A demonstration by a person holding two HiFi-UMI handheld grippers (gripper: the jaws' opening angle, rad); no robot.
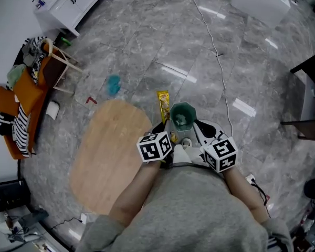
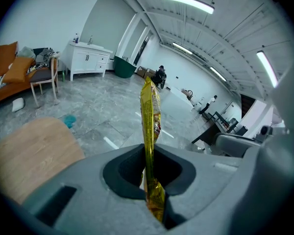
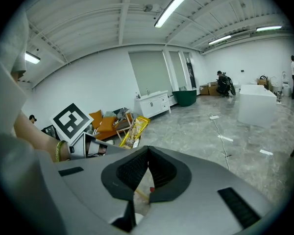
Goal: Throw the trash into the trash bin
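My left tongs (image 2: 148,153) pinch the long yellow foil snack wrapper (image 2: 150,111) just beside the small round dark-green trash bin (image 1: 172,115), the right tongs (image 3: 147,153) pressed together empty, and I fear releasing early would drop the floppy wrapper outside that narrow mouth.

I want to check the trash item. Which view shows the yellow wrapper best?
The left gripper view: the yellow wrapper stands close and central. The head view shows it small from above; the right gripper view shows it farther off and tilted.
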